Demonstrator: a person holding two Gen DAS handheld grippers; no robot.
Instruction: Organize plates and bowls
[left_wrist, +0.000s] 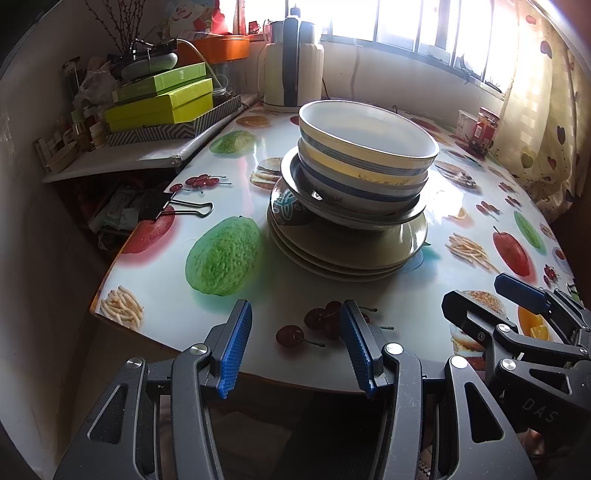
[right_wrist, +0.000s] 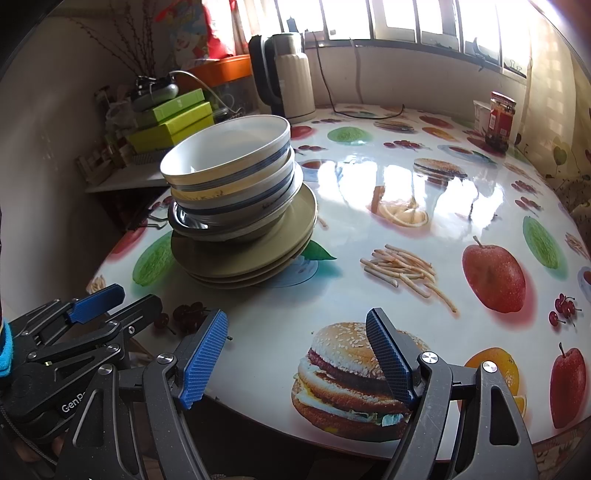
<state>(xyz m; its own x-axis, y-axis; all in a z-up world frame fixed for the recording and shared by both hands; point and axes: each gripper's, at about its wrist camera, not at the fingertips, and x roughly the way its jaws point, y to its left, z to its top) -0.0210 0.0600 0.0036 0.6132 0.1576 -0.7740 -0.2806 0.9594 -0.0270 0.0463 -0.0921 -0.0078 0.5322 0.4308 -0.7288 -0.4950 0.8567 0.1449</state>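
One stack of dishes stands on the round table. White bowls with blue bands (left_wrist: 365, 147) (right_wrist: 229, 162) are nested on top, a dark-patterned bowl (left_wrist: 295, 206) and a steel one (right_wrist: 192, 221) sit under them, and several olive-green plates (left_wrist: 351, 247) (right_wrist: 243, 254) form the base. My left gripper (left_wrist: 295, 350) hovers open at the near table edge, in front of the stack, holding nothing. My right gripper (right_wrist: 295, 358) is open too, over the printed burger to the right of the stack. Each gripper also shows in the other's view: the right gripper (left_wrist: 491, 299), the left gripper (right_wrist: 122, 299).
An electric kettle (left_wrist: 291, 62) stands behind the stack with its cord on the table. A jar (right_wrist: 500, 118) and a tub sit at the far right. A binder clip (left_wrist: 166, 206) lies on the left edge. Beside the table, a side shelf holds green boxes (left_wrist: 162, 103).
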